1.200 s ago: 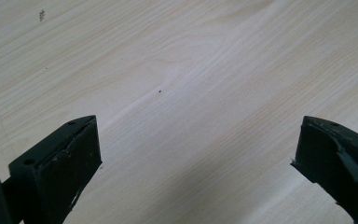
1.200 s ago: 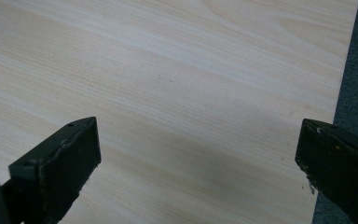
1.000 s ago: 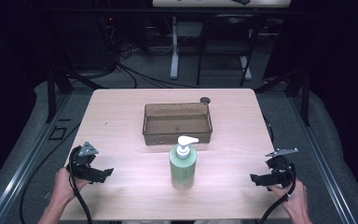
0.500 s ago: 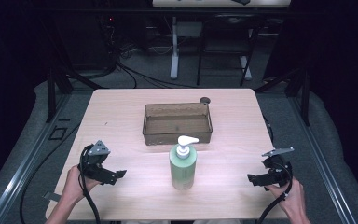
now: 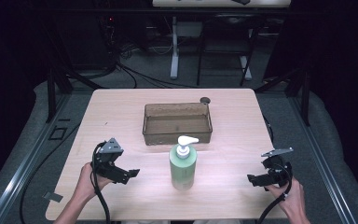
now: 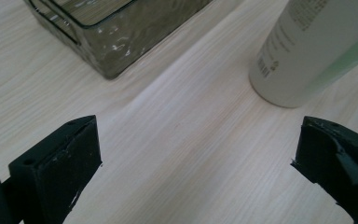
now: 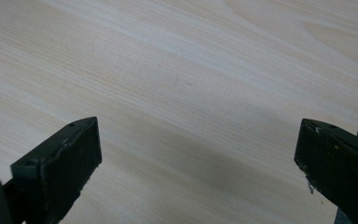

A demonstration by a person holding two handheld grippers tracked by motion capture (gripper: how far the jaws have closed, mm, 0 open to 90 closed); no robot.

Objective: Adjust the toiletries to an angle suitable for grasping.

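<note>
A pale green pump bottle [image 5: 183,166] with a white pump head stands upright at the table's front centre. Behind it sits a clear smoky rectangular tray [image 5: 177,135], nothing visible inside. My left gripper [image 5: 129,175] hovers left of the bottle, open, its jaws pointing toward the bottle. In the left gripper view the bottle's base [image 6: 307,56] lies ahead at upper right and the tray's corner [image 6: 121,42] at upper left, with the left gripper [image 6: 196,158] holding nothing. My right gripper [image 5: 254,179] is open near the front right, over bare wood [image 7: 191,93].
A small dark round object [image 5: 205,100] lies on the table just behind the tray's right corner. The wooden table [image 5: 121,112] has edges close to both hands. Cables, metal frame legs and a dark floor surround it.
My left gripper has moved right, toward the bottle, and turned its jaws to face it. The right gripper has shifted slightly left and stays open.
</note>
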